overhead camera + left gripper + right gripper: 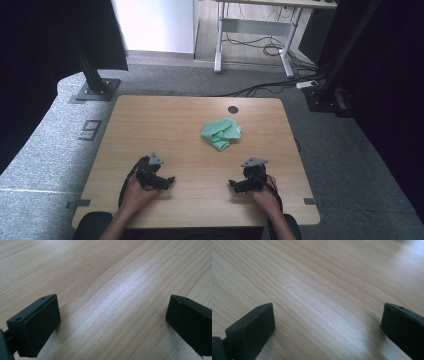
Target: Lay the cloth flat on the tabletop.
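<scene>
A crumpled green cloth [221, 133] lies on the wooden table [150, 125], right of centre toward the back. My left gripper [171, 181] rests low over the table near the front left, jaws pointing right, well short of the cloth. My right gripper [232, 186] sits at the front right, jaws pointing left. In the left gripper view the left gripper [113, 322] stands open with only bare wood between its jaws. The right gripper [328, 327] in the right gripper view is likewise open over bare wood.
A small dark round hole [233, 109] marks the table near the back edge, just behind the cloth. Grey carpet surrounds the table. A black frame post [92, 75] stands at the back left, and a desk's legs with cables [270, 47] lie beyond.
</scene>
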### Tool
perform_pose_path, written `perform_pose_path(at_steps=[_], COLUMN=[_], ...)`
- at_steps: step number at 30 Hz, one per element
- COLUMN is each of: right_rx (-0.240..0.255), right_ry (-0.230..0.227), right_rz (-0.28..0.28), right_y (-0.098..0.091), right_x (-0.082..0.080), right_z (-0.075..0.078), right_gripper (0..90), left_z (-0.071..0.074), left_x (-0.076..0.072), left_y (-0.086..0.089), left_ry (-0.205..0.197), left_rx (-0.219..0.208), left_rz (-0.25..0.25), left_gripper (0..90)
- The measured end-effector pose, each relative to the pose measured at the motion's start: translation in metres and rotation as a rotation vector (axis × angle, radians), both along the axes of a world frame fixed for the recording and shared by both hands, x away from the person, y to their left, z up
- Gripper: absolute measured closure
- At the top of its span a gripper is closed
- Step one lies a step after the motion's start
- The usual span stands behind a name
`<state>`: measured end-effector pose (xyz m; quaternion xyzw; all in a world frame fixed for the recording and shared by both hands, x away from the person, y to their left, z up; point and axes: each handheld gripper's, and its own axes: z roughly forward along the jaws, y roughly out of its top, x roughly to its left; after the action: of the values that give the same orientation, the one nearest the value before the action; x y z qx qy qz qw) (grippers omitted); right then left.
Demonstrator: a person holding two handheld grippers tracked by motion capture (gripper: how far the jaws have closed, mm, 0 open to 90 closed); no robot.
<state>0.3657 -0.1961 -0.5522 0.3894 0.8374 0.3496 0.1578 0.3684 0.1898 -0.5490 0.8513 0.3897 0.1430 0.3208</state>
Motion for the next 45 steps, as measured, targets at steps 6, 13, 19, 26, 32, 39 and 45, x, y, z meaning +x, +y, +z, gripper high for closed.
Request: perform_pose_path(at_steps=[6, 13, 19, 26, 32, 39, 45], right_rx=[0.003, 0.016, 0.032, 0.043, 0.044, 0.056, 0.052], right_ry=[-0.010, -0.018, 0.016, 0.024, 0.021, 0.025, 0.019], right_rz=[0.010, 0.019, 0.028, 0.039, 0.055, 0.037, 0.030], right_y=[0.002, 0.004, 0.009, 0.018, 0.026, 0.033, 0.040], right_x=[0.005, 0.011, 0.020, 0.032, 0.044, 0.059, 0.074], right_z=[0.008, 0.015, 0.021, 0.025, 0.027, 0.031, 0.035], right_gripper=[0.0, 0.0, 0.0, 0.0, 0.0, 13.9, 27.4], left_z=[0.000, 0.000, 0.000, 0.000, 0.000, 0.000, 0.000], left_x=[0.000, 0.000, 0.000, 0.000, 0.000, 0.000, 0.000], left_y=[0.000, 0.000, 0.000, 0.000, 0.000, 0.000, 0.000], left_ry=[0.000, 0.000, 0.000, 0.000, 0.000, 0.000, 0.000], left_rx=[0.000, 0.000, 0.000, 0.000, 0.000, 0.000, -0.002], left_rz=[0.000, 0.000, 0.001, 0.001, 0.001, 0.001, 0.003], left_gripper=[0.0, 0.0, 0.0, 0.0, 0.0, 0.0, 0.0])
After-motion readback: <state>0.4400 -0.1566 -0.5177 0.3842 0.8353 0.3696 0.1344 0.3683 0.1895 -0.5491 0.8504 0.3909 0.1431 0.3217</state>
